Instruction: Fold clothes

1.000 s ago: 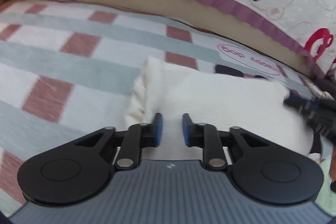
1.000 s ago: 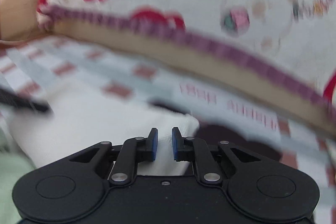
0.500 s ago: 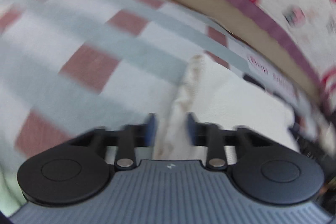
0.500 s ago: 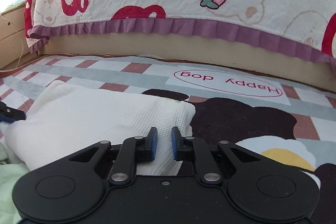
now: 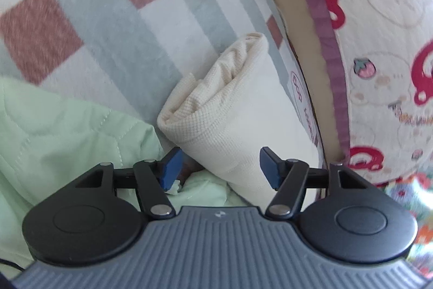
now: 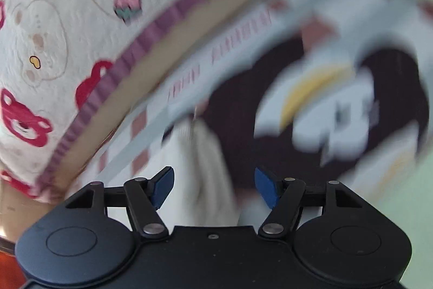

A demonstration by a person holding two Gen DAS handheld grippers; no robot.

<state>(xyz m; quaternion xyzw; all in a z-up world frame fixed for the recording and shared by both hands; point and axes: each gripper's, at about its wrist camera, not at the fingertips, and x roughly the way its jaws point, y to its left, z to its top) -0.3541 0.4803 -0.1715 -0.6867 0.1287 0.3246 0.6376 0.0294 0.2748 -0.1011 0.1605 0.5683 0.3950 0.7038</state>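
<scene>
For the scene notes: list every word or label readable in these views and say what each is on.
"dog": pink lettering in an oval on the rug, seen sideways; the oval's other word is cut off and unclear.
Coloured lettering on the bear-print quilt: too blurred to read.
Pink lettering on the rug in the right wrist view: motion-blurred, unreadable.

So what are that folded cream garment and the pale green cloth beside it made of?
The folded cream garment looks like a soft matte waffle knit, probably cotton: a fine grid texture shows across it. The pale green cloth looks like smooth quilted fabric, with stitched lines and puffed panels; the fibre can't be told.
</scene>
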